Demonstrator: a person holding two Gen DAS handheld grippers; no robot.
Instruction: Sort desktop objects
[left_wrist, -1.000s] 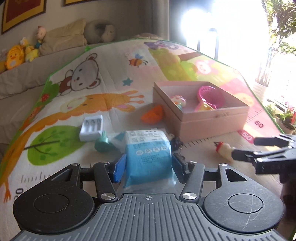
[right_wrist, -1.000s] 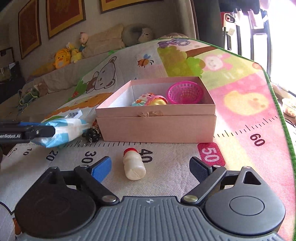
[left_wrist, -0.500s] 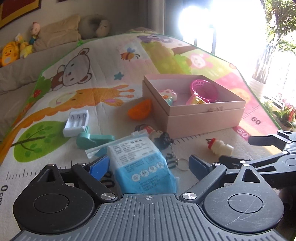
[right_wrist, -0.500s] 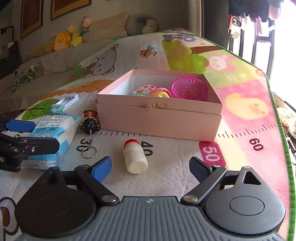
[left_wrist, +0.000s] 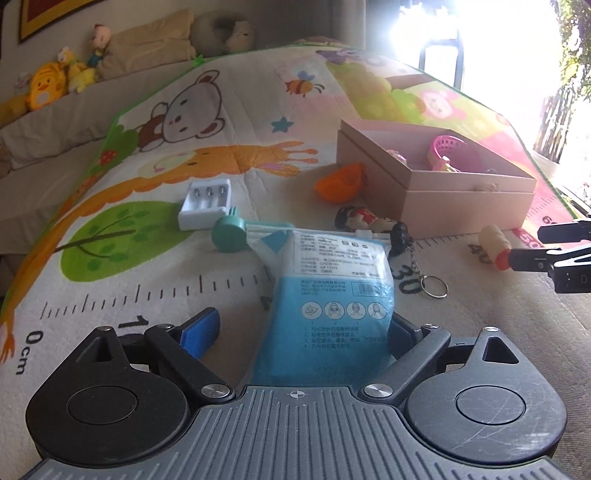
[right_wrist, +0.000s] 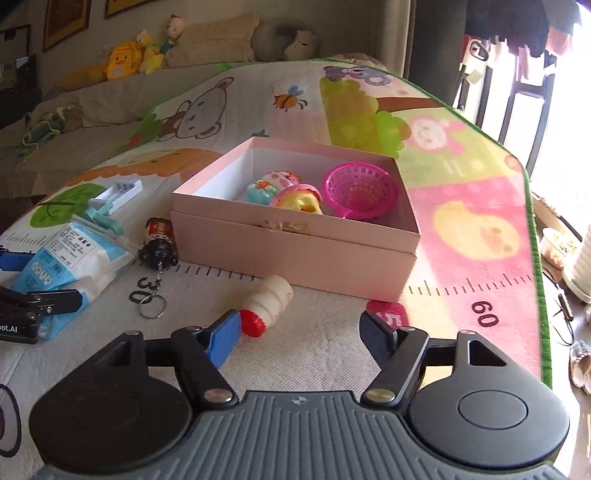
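Since the earlier frame, I released the mask packet; it lies flat between my left gripper's wide-spread fingers. My right gripper, also wide and empty, now touches the toy bottle's cap with its left finger, lining up a grasp toward the pink box ahead.

Bare mat lies open between the right claw fingers, but a small toy bottle touches the left finger, with the pink box (open-topped) walling the way just beyond.
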